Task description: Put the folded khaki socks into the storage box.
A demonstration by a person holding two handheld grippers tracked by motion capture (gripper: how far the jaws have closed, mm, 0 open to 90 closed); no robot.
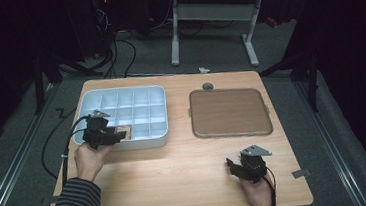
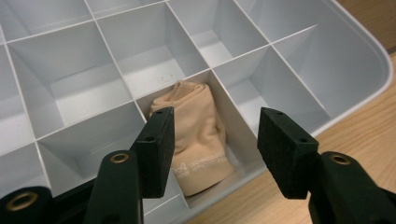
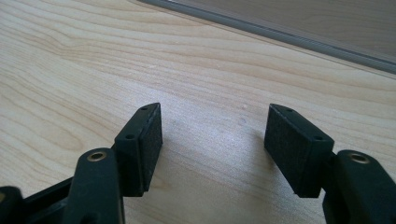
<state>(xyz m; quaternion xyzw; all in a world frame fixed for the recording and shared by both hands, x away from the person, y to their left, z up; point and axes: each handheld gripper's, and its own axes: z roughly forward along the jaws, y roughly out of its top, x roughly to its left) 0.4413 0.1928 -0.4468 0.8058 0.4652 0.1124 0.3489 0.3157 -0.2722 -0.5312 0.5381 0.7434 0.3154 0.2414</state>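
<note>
The folded beige sock lies in a near-edge compartment of the white divided tray; it looks light, soft and limp, likely to sag or unfold if pinched by a corner, so the thick middle of the fold seems the best hold. The left tongs hang spread above it, gripping nothing, with thin divider walls close on both sides; the right tongs rest spread and empty over the bare worktop, near the brown tray
</note>
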